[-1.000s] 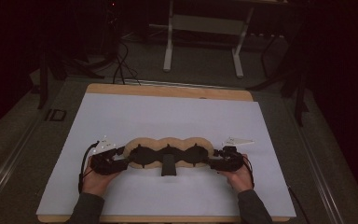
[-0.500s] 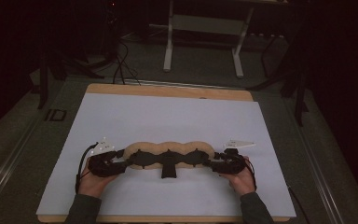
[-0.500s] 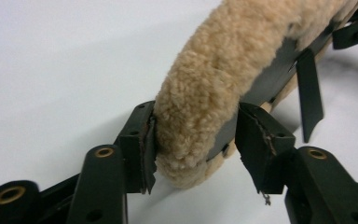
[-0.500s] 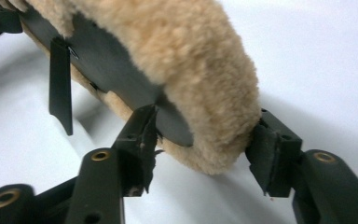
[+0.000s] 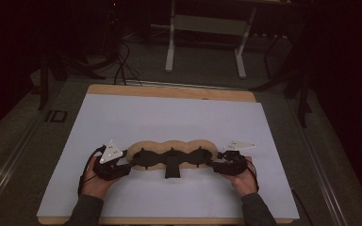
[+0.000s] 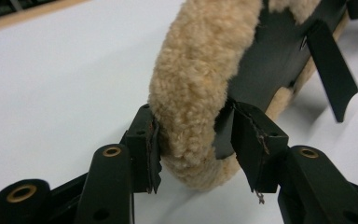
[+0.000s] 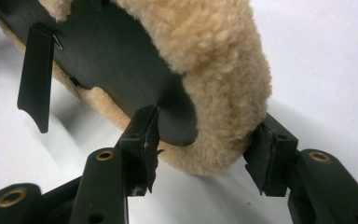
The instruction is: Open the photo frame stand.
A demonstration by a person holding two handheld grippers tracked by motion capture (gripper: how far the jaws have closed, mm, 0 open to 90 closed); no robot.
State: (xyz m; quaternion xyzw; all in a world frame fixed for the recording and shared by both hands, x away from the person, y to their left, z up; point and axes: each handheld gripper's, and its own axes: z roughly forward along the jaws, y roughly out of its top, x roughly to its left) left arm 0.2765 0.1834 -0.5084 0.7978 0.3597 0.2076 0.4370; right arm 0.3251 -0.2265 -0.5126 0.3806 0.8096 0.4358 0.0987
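Observation:
A long tan fleece pad (image 5: 172, 146) with a black panel (image 5: 169, 158) and black straps lies across the near part of the white tabletop (image 5: 169, 117). My left gripper (image 5: 126, 165) holds its left end. In the left gripper view, the left gripper (image 6: 193, 140) has just been closing, and its pads press the fleece (image 6: 191, 93) from both sides. My right gripper (image 5: 215, 165) holds the right end. The right gripper (image 7: 205, 140) has also just been closing: one pad is on the black panel (image 7: 121, 60), the other on the fleece (image 7: 214, 42).
A short black strap (image 5: 172, 170) sticks out of the pad toward me. The table's wooden far edge (image 5: 169, 92) borders a dark floor with a metal stand (image 5: 207, 28) and cables (image 5: 122, 70). White surface lies beyond the pad.
Hardly anything has shifted: both hands stay at the pad's two ends and the pad lies in the same place.

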